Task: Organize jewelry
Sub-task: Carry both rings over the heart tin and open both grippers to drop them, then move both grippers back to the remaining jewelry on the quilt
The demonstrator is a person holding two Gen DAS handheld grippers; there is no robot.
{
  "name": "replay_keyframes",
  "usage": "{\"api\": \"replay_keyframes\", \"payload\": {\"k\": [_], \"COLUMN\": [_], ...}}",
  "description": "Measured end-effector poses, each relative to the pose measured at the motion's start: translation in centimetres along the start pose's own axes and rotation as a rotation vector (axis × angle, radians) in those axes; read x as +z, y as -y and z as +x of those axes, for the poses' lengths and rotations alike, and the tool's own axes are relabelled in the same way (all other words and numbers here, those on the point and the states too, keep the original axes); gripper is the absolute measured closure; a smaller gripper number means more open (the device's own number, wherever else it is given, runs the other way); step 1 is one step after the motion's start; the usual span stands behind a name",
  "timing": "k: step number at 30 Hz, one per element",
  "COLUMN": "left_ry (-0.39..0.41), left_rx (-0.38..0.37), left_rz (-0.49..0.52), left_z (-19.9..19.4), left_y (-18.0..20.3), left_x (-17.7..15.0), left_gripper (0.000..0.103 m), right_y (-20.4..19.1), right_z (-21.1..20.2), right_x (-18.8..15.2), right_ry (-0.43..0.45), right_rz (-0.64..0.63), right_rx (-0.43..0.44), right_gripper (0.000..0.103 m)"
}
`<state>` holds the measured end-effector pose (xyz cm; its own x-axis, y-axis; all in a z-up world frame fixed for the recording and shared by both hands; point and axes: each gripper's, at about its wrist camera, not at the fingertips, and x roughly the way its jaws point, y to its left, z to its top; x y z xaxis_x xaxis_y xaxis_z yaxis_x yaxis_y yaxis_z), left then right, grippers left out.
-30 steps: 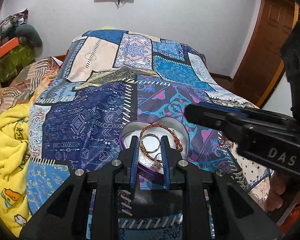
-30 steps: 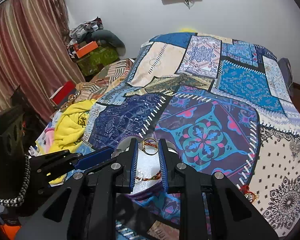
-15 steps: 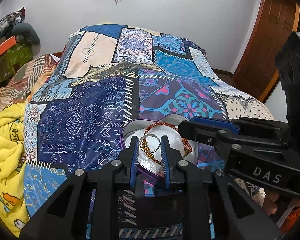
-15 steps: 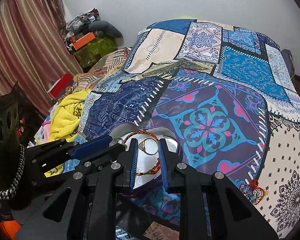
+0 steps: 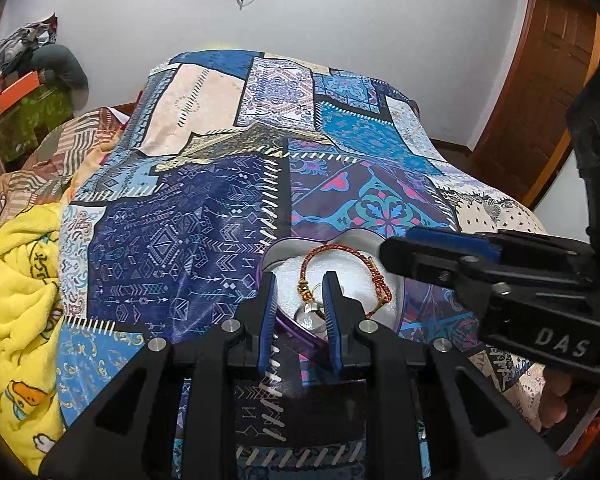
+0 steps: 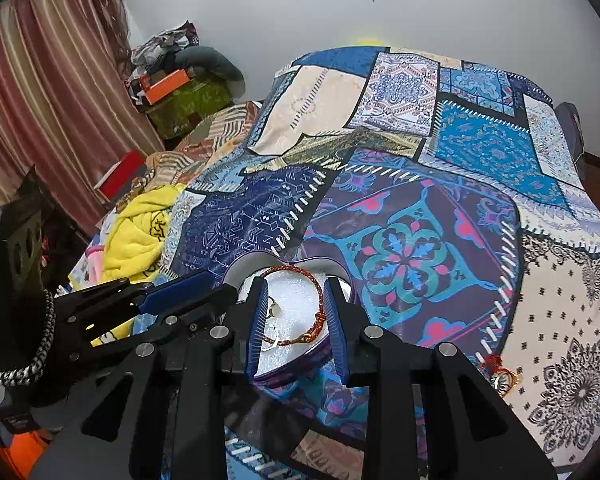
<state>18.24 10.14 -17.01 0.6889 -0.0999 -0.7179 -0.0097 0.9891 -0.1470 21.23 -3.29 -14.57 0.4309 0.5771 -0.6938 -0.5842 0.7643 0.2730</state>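
Note:
A purple heart-shaped box point(image 5: 278, 250) with a white lining sits on the patchwork bedspread; it also shows in the right wrist view point(image 6: 240, 270). In it lie a red-and-gold braided bracelet point(image 5: 342, 248) point(image 6: 318, 286) and gold rings point(image 6: 274, 312). My left gripper point(image 5: 300, 280) is open over the box's near side, a ring point(image 5: 310, 312) lying between its fingers. My right gripper point(image 6: 296, 288) is open and empty above the box. Another red-and-gold piece point(image 6: 504, 374) lies on the bedspread to the right.
A yellow blanket point(image 5: 16, 300) is bunched on the bed's left side. Boxes and clothes point(image 6: 176, 92) pile up at the back left by a curtain. A wooden door point(image 5: 540, 80) stands at the right.
The right gripper opened and let the gold ring drop into the box. Both grippers widened and moved closer over the box.

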Motion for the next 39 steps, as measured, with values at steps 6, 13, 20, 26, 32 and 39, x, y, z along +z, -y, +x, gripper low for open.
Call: {"api": "replay_keyframes", "payload": {"k": [6,13,20,26,32,39], "left_ry": [0.018,0.044,0.053,0.036,-0.021,-0.121], "left_rx": [0.022,0.041,0.030,-0.001,-0.038,-0.070], "left_rz": [-0.002,0.027,0.063,0.090,0.119,0.154], "left_z": [-1.5,-3.6,-4.4,-3.6,-0.9,3.3], "left_y": [0.3,2.2,5.4,8.4,11.1,13.4], "left_x": [0.3,0.8,1.3,1.3,0.9,-0.5], "left_gripper": [0.081,0.080,0.075,0.073,0.072,0.072], "right_y": [0.3,2.3,5.8,10.3,13.5,14.2], "right_z": [-2.1,-5.0,-7.9,-9.8,-9.9,-6.9], "right_x": [-0.1,-0.8,-2.2,-3.7,-5.3,-6.9], "right_ry": [0.033,0.067,0.084,0.078,0.028,-0.088], "right_rz": [-0.001,0.026,0.065,0.115,0.145,0.103], "right_rx": [-0.021,-0.061,-0.135,-0.237,-0.275,-0.225], "right_gripper": [0.076,0.076,0.076,0.076,0.076,0.076]}}
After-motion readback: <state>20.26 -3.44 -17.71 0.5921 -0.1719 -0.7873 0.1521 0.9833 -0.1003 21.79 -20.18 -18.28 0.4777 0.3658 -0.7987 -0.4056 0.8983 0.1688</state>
